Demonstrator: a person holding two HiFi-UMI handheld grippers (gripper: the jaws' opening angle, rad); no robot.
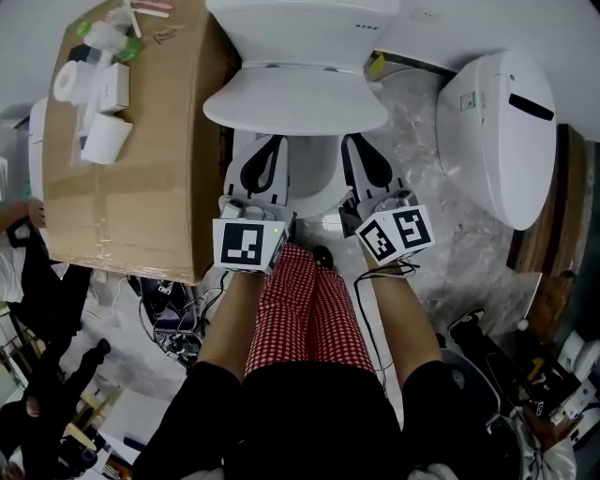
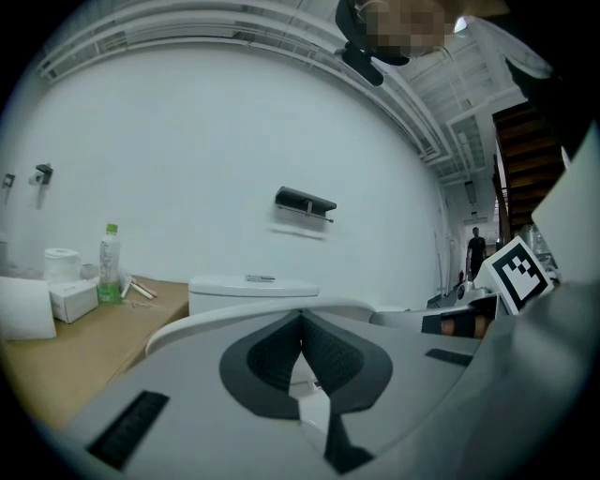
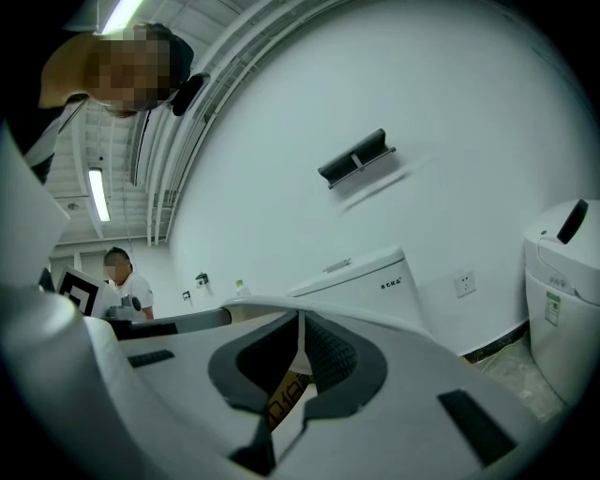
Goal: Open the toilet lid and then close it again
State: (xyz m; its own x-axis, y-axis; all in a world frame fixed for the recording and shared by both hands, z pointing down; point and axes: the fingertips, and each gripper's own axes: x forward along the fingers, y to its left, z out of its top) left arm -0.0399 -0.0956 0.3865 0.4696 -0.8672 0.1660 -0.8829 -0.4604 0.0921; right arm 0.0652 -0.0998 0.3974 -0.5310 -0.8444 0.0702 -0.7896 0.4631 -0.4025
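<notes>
**A:** Where is the lid, up or down?

**B:** Down. The toilet lid [image 1: 295, 98] lies flat over the bowl [image 1: 314, 178]. Its hinge side is against the tank [image 1: 300, 28] and its rounded free edge faces the person. It is plain glossy white and smooth, with no handle or lip that I can make out.

**A:** And the tools?

**B:** Both come at that free edge from the near side, pointing along the lid toward the tank. The left tool [image 1: 270, 148] sits left of the lid's middle line and the right tool [image 1: 359, 148] sits right of it. Their tips are just at the front rim, perhaps a little under it. From above I can't say whether they touch it. Neither hand is clearly nearer.

**A:** How do the jaws stand?

**B:** Closed on both. In each tool's own view the tips meet and nothing sits between them, and the lid's pale edge curves just ahead.

**A:** So what does the coming move turn on?

**B:** My guess is getting beneath that front rim and swinging it up and back about the hinge, toward the tank. Closed tips could serve as a wedge, but the surface looks slick, so I'd expect them to slide. The box [image 1: 131, 159] stands close on the left.
</notes>
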